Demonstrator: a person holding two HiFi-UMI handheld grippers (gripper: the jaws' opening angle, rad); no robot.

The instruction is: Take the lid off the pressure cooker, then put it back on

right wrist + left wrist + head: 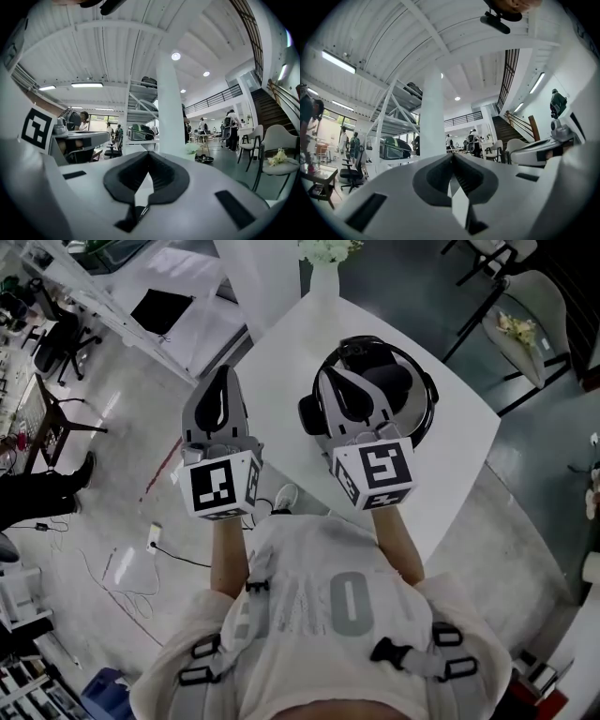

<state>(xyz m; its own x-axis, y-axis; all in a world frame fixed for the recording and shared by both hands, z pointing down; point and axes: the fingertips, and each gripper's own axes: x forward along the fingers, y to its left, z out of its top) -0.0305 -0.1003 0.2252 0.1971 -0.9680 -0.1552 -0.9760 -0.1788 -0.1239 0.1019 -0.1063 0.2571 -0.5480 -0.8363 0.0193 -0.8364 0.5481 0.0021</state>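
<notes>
White square table (pixel 459 427). Bears a black pressure cooker (pixel 408 390). Bears a white vase of flowers (pixel 323 282) beyond the pressure cooker, at the far corner. Stands on a grey floor (pixel 534 502).

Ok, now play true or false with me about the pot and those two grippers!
1. The left gripper is shut with nothing in it. True.
2. The pressure cooker sits on the floor. False: it stands on the white table.
3. The right gripper is wide open. False: its jaws are together and empty.
4. White flowers stand at the table's far end. True.
</notes>
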